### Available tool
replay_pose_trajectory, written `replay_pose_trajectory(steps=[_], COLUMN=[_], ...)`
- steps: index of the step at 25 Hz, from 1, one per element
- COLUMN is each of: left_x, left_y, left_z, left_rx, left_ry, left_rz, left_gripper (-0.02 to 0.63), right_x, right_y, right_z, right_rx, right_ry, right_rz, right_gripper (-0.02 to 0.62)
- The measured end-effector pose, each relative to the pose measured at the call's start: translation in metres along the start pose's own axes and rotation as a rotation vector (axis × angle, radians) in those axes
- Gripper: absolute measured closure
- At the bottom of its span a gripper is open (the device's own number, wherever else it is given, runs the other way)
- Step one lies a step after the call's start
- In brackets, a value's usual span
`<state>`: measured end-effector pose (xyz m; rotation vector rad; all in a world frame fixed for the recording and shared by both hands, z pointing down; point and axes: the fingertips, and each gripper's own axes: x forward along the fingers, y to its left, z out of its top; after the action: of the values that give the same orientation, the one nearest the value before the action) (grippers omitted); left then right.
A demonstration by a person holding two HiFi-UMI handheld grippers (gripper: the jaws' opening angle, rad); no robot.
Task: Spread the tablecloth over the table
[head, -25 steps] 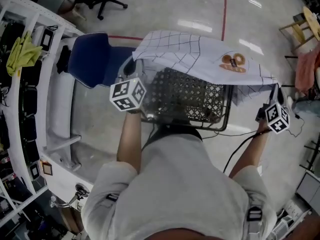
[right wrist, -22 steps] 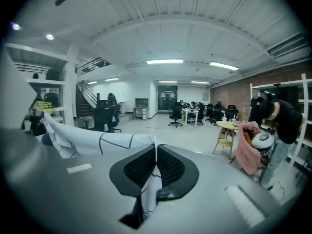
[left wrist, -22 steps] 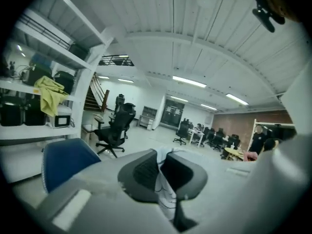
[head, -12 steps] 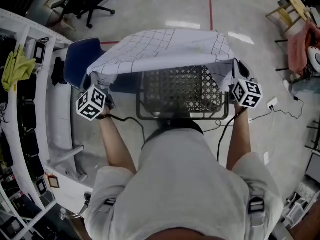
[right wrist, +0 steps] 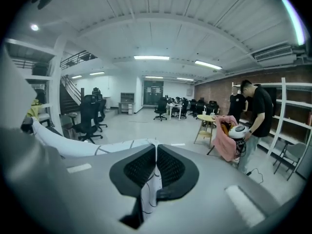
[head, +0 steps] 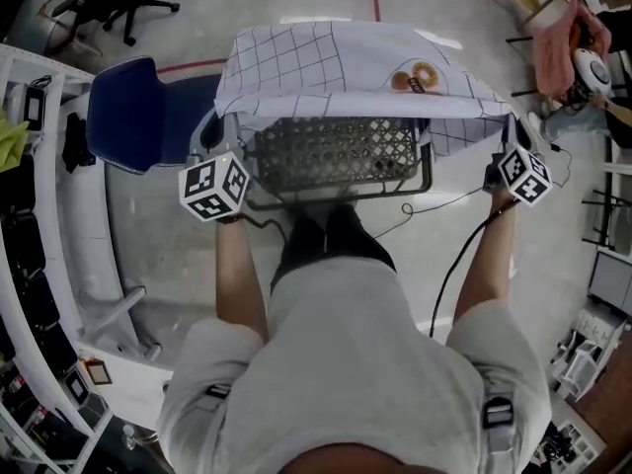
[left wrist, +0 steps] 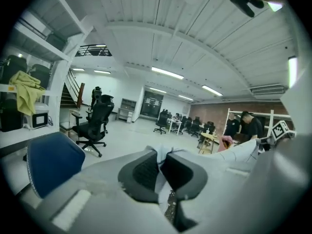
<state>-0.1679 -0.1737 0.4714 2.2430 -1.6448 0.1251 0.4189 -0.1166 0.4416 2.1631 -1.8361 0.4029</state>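
**Head view.** Compared with half a second ago, both grippers have shifted to the right relative to the black lattice surface (head: 336,151). The left gripper (head: 212,141) was out by the blue chair (head: 123,117) and is now just beside the surface's left side. The right gripper (head: 511,144) was against the surface's right edge and now stands clear of it. The doughnut print (head: 417,77), unseen then, now faces up on the right half of the checked tablecloth (head: 326,57). The tablecloth is stretched between the two grippers above the far part of the surface, with its near hem along the far edge. Most of the lattice is uncovered.

**Left gripper view.** The left gripper (left wrist: 162,167) is clenched on a fold of the tablecloth (left wrist: 239,154). The cloth runs from the pads off to the right, towards the right gripper's marker cube (left wrist: 280,129). The blue chair (left wrist: 48,162) is at the lower left.

**Right gripper view.** The right gripper (right wrist: 156,167) is clenched on the tablecloth (right wrist: 73,147). A narrow strip of cloth hangs below the pads, and the rest runs off to the left.
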Motion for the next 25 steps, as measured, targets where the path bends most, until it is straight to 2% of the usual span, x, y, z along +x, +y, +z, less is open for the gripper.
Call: replay_pose_trajectory(steps=[2, 4, 7, 11, 13, 20, 25], left_x=[-0.002, -0.006, -0.024, -0.055, -0.067, -0.106, -0.107], left_y=[-0.008, 0.000, 0.019, 0.033, 0.037, 0.024, 0.021], left_z=[-0.006, -0.013, -0.025, -0.005, -0.007, -0.038, -0.057], left_rx=[0.014, 0.007, -0.019, -0.039, -0.041, -0.016, -0.059], left_ry=[0.018, 0.025, 0.024, -0.002, 0.005, 0.060, 0.089], left_rz=[-0.013, 0.009, 0.082, 0.197, 0.249, 0.329, 0.352], left_gripper=[0.583, 0.583, 0.583, 0.583, 0.583, 0.583, 0.583], right_x=[0.001, 0.005, 0.004, -0.002, 0.002, 0.000, -0.010], right_y=[-0.005, 0.000, 0.010, 0.031, 0.040, 0.040, 0.030], right_z=[-0.002, -0.010, -0.029, -0.024, -0.031, -0.066, -0.079], right_rx=[-0.017, -0.012, -0.013, 0.016, 0.021, 0.026, 0.025], right_ry=[0.017, 0.020, 0.009, 0.017, 0.038, 0.071, 0.084], right_rz=[0.006, 0.050, 0.130, 0.231, 0.270, 0.330, 0.342], right_gripper=[0.588, 0.586, 0.586, 0.587, 0.587, 0.586, 0.586])
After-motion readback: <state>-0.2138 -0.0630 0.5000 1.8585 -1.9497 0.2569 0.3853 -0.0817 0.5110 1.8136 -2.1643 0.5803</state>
